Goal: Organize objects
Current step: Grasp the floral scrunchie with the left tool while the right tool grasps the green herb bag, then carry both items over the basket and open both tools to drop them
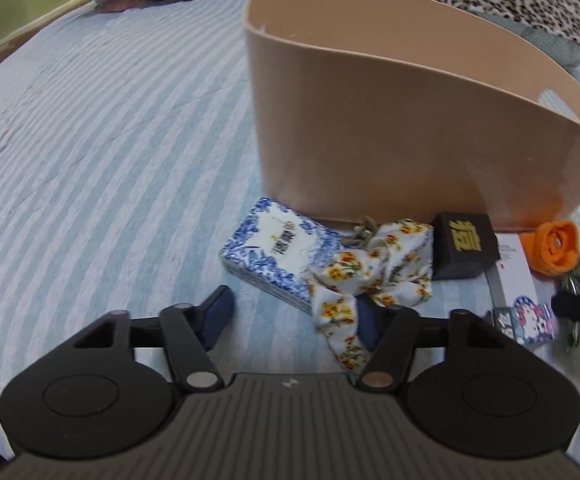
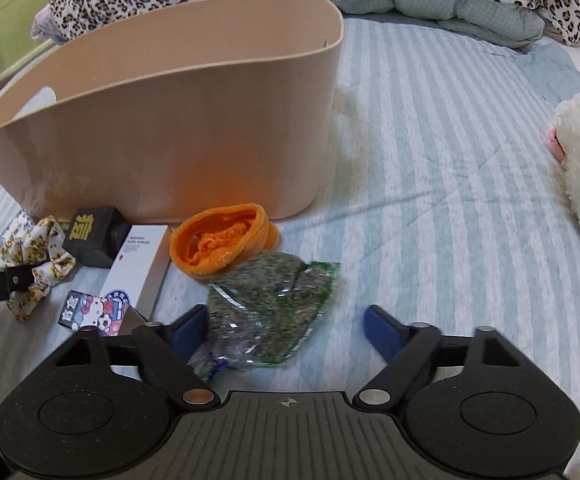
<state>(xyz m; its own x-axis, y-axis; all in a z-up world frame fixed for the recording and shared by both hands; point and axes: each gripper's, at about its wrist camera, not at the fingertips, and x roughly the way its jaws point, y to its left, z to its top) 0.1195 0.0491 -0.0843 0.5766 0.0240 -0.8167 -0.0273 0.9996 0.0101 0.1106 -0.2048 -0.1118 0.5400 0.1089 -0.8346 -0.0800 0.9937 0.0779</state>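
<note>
Lying at the lower centre of the left wrist view, the floral scrunchie point(image 1: 370, 276) sprawled on the striped bed point(image 1: 110, 140), its lower end draped against the right finger of the left gripper point(image 1: 294, 314), whose jaws stood wide apart and clamped nothing. A blue-and-white box point(image 1: 274, 250) touched the scrunchie's left side, a black box point(image 1: 464, 246) its right, and the beige bin point(image 1: 390, 132) rose just behind them. In the right wrist view, the right gripper point(image 2: 286, 326) was spread wide too, holding nothing, with a green foil packet point(image 2: 274, 304) lying between its fingers, nearer the left one. An orange knit pouch point(image 2: 222, 240) sat just above the packet, a white carton point(image 2: 142, 268) to its left, and a cartoon-printed box point(image 2: 94, 314) at lower left.
</note>
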